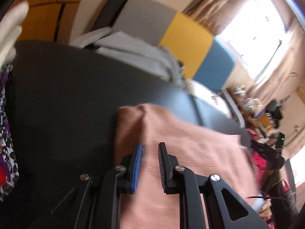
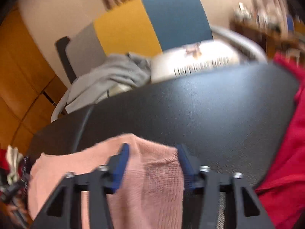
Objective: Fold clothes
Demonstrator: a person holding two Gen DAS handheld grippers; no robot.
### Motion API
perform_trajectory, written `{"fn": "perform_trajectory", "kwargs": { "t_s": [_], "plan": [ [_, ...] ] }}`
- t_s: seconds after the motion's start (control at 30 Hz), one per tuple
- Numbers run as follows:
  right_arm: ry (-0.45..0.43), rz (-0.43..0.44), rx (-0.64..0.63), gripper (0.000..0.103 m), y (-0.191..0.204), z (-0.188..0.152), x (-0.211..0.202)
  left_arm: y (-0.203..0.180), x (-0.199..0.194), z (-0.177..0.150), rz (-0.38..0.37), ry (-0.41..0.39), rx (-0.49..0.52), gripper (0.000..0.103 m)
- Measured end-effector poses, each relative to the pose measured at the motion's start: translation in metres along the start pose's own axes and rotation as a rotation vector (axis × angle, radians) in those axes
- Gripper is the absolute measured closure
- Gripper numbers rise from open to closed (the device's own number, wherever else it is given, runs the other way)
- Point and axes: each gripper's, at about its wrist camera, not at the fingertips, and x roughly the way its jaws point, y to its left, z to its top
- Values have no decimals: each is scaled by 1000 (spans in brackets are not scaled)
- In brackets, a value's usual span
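A folded salmon-pink cloth lies on the black table top. My left gripper hovers over the cloth's left part. Its jaws stand a narrow gap apart, with the fabric showing flat beneath the gap and nothing pinched. In the right wrist view the same pink cloth reaches to the near part of the black table. My right gripper is over its far edge with jaws wide apart and the blue pads off the fabric. Both views are motion-blurred.
A red garment lies over the table's right side. Grey clothes and a white slotted basket sit behind the far edge, before yellow and blue panels. A patterned cloth hangs at the left edge.
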Motion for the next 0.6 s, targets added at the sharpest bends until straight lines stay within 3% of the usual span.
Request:
{"fn": "perform_trajectory", "kwargs": {
  "t_s": [0.13, 0.2, 0.27, 0.37, 0.47, 0.57, 0.6],
  "plan": [
    [39, 177, -204, 44, 65, -15, -36, -50, 4, -25, -107, 61, 144, 86],
    [98, 279, -328, 43, 104, -35, -53, -76, 8, -47, -156, 113, 224, 86],
    [152, 327, -446, 42, 139, -59, -60, -95, 13, -67, -181, 158, 286, 85],
    [215, 295, -557, 42, 172, -101, -56, -113, 25, -96, -181, 228, 367, 85],
    [253, 230, -580, 41, 179, -132, -46, -102, 33, -118, -103, 279, 384, 88],
    [240, 135, -608, 40, 162, -157, -39, -66, 16, -123, -161, 267, 246, 101],
    [214, 150, -598, 40, 154, -161, -42, -57, 15, -123, -170, 267, 218, 101]
  ]
}}
